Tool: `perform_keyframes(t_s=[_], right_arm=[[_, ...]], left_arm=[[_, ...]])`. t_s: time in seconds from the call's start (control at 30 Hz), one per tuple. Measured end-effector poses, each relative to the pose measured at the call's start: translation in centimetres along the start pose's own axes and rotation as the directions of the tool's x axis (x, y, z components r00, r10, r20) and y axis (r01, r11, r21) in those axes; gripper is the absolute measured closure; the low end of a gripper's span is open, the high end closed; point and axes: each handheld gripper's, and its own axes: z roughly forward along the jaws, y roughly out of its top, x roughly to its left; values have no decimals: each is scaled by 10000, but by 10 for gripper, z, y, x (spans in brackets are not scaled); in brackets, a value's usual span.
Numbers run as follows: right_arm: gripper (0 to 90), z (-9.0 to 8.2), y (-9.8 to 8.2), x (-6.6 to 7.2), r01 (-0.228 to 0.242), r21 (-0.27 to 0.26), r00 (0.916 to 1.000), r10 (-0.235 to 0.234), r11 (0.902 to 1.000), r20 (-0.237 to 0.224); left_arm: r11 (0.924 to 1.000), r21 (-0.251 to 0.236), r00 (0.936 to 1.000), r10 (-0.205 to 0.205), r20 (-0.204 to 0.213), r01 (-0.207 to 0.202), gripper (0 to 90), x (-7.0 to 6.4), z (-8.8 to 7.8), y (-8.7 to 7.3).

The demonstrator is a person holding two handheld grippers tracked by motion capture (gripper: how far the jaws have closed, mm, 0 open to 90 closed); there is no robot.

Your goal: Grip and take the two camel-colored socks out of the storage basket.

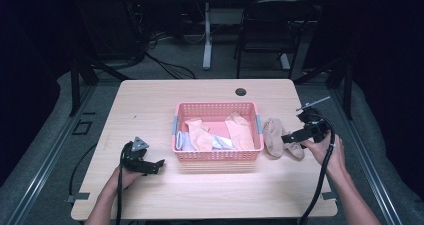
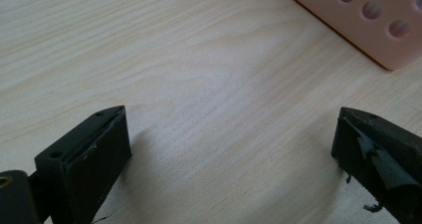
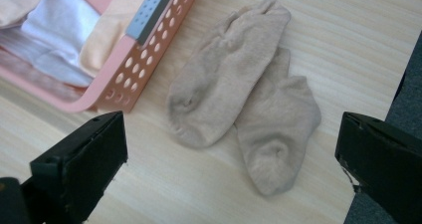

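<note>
A pink perforated basket [image 1: 218, 156] stands mid-table and holds peach socks [image 1: 239, 130] and pale lavender ones [image 1: 186, 141]. Two beige socks [image 1: 276, 136] lie overlapping on the wood just right of the basket, flat and free in the right gripper view [image 3: 239, 92]. My right gripper [image 1: 291, 136] hovers beside them, jaws wide apart with nothing between them [image 3: 231, 149]. My left gripper [image 1: 156, 166] rests low at the basket's front left corner, open over bare wood [image 2: 229, 149]. The basket's corner [image 2: 383, 30] shows in the left gripper view.
The table's right edge [image 1: 320, 150] runs close behind my right hand. A round cable hole [image 1: 241, 91] sits near the far edge. Cables trail from both grippers. A dark chair [image 1: 270, 30] and table legs stand beyond the table.
</note>
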Motion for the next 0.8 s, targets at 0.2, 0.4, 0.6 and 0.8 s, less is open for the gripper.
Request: perform_keyframes(t_s=[0.2,0.4,0.6,0.8], right_arm=[[0,-9,-26,6,216,-295,9997,-212,9993,155],[0,9,-60,3,-70,-5,9999,70,10000,-95],[0,30,-69,1,-32,968,10000,39,9953,-71],[0,32,-68,-1,38,1015,10000,-39,9948,6]], left_arm=[[10000,4,10000,0,-4,0,18,0,0,0],[10000,21,10000,-12,26,12,18,0,0,0],[10000,15,10000,-22,2,22,18,0,0,0],[10000,2,10000,-33,17,33,18,0,0,0]])
